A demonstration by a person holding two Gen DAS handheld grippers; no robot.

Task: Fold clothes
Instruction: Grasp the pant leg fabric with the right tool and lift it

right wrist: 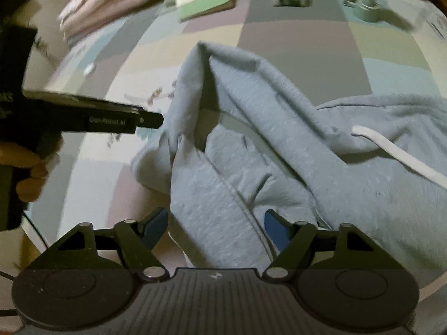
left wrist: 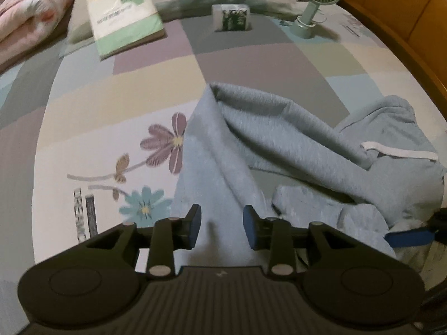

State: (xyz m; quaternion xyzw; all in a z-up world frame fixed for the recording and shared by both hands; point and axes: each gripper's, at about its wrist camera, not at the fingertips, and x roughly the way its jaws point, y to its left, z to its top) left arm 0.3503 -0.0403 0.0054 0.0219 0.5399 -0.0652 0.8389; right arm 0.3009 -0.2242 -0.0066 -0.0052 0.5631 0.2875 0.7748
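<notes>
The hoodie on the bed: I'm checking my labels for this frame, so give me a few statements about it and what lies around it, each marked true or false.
1. The hoodie lies crumpled, not folded flat. True.
2. The left gripper is clamped shut on a sleeve. False: its jaws stand apart, with cloth between them.
3. A book lies at the far end of the bed. True.
4. The fan lies on its side. False: it stands upright on its base.
5. The hoodie's drawstring is white. True.
6. The right gripper hangs over bare sheet. False: grey cloth lies between its open jaws.
</notes>
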